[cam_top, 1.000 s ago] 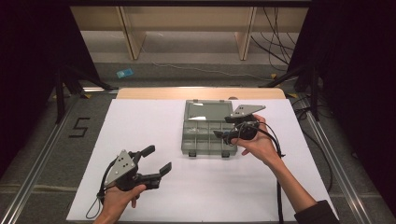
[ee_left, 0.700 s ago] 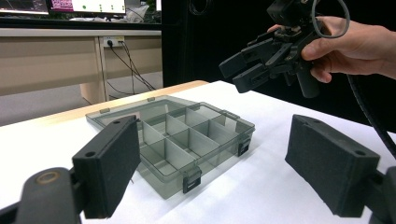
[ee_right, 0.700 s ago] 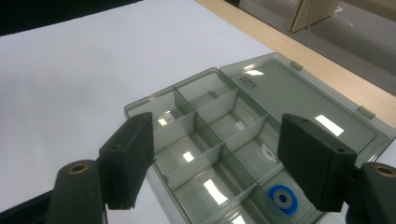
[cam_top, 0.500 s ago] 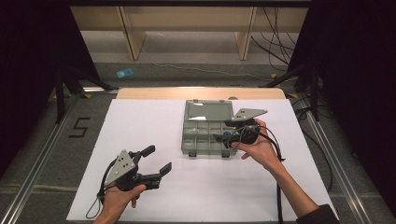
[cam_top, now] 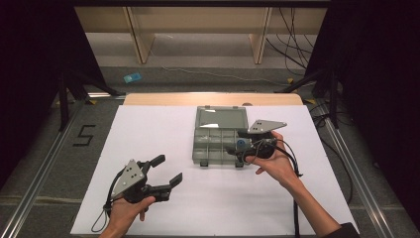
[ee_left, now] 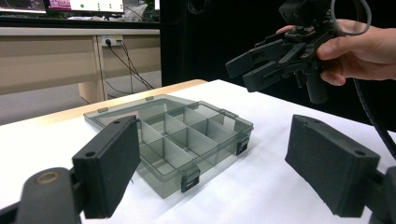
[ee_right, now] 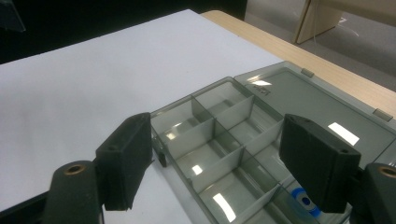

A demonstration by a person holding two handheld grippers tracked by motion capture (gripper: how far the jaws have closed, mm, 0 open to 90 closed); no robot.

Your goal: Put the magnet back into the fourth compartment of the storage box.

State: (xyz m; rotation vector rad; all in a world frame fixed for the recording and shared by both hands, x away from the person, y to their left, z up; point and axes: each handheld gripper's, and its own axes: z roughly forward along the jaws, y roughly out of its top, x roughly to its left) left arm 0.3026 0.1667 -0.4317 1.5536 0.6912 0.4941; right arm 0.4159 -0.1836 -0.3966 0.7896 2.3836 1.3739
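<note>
A smoky clear organiser box lies on the white table with its lid folded flat behind it. Dividers split it into several compartments. A small blue round piece sits in a compartment on its right side. My right gripper hovers over that side of the box, open, with nothing between its pads; it also appears raised above the box. My left gripper is held near the front left of the table, open and empty, pointing toward the box.
The white sheet covers the table; a wooden strip runs along its far edge. Cables trail from both grippers. On the floor beyond are a taped "5", a small blue item and shelf legs.
My right gripper has shifted slightly toward the near side over the box. The left gripper has stayed where it was.
</note>
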